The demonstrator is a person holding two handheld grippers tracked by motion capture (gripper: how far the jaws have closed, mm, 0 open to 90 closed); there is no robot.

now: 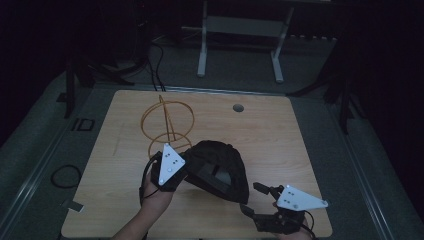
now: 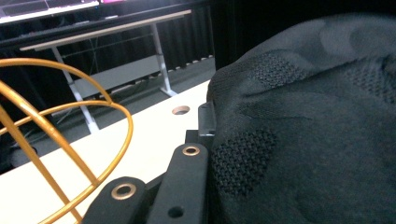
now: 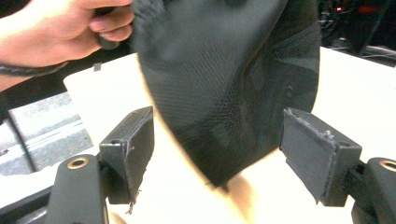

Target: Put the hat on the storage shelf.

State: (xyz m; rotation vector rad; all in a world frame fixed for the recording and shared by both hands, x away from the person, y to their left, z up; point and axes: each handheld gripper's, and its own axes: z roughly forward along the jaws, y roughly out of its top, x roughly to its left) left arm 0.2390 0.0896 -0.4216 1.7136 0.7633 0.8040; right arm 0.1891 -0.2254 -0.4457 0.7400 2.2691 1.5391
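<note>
Left gripper clamped on the edge of a black cap, lifting it off the table beside a gold wire stand, probably its destination; right gripper wide open, empty, just below the cap's hanging end.

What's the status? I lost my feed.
Left gripper shut on black mesh fabric cap, lifting it. Right gripper open, jaws either side of cap's low edge. Gold wire stand behind, apart.

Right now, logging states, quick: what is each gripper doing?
Left gripper: shut on the black cap.
Right gripper: open, jaws on either side of the cap, holding nothing.
</note>
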